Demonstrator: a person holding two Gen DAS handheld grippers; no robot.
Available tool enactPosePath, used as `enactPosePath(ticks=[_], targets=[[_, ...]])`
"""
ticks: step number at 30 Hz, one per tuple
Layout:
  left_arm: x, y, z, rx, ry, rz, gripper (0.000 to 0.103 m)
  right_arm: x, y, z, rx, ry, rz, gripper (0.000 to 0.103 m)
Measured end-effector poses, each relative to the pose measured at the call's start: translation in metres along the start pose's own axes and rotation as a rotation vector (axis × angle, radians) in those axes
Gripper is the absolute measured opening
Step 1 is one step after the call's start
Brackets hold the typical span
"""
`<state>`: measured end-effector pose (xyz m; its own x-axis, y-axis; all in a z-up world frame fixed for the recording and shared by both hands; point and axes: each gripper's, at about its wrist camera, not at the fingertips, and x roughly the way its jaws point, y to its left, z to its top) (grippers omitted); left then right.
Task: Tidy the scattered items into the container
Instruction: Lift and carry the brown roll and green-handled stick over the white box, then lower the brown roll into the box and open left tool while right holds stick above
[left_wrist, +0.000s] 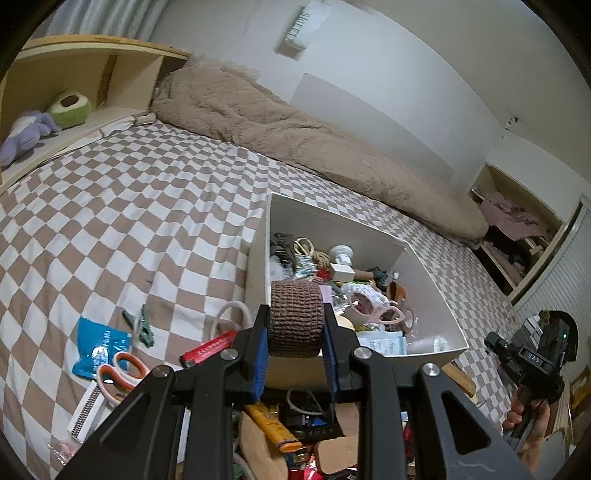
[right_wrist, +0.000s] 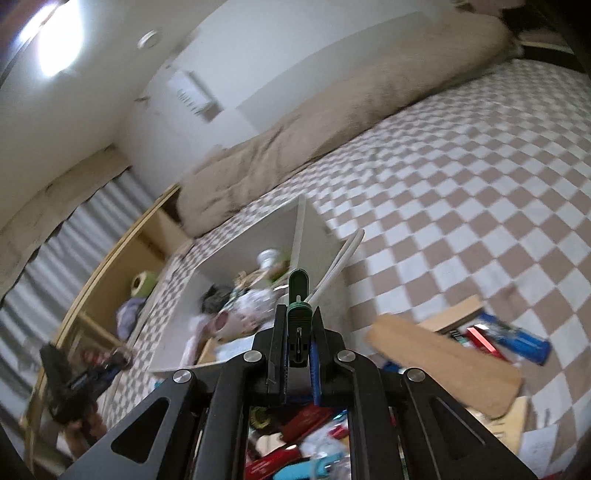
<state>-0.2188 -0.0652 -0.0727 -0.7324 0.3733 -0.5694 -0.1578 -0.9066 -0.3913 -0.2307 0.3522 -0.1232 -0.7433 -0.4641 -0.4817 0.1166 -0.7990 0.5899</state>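
The checkered bed fills the frame, and the white container sits centre-right on it, full of clutter. My left gripper fingers clench a brown bandage roll at its near rim; my right gripper fingers pinch a green clothespin at frame centre.

bandage roll: rough woven cloth; clothespin: smooth green plastic; box: matt white

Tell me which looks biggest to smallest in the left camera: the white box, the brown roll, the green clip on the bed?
1. white box
2. brown roll, held in the left gripper; it sits very close to the camera, so it looks bigger than it may be
3. green clip
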Motion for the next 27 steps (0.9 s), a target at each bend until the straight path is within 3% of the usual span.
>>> enactPosePath(ticks=[14,19,27], targets=[[0.042,-0.064,0.003,0.102,0.048,-0.145,0.025,0.020,0.048,-0.026,-0.131,0.045,0.123,0.010],[0.076,-0.097,0.006,0.138,0.100,-0.220,0.025,0.021,0.052,-0.027,-0.145,0.044,0.135,0.010],[0.128,-0.150,0.006,0.199,0.224,-0.251,0.025,0.010,0.043,-0.022,-0.120,0.018,0.148,0.010]])
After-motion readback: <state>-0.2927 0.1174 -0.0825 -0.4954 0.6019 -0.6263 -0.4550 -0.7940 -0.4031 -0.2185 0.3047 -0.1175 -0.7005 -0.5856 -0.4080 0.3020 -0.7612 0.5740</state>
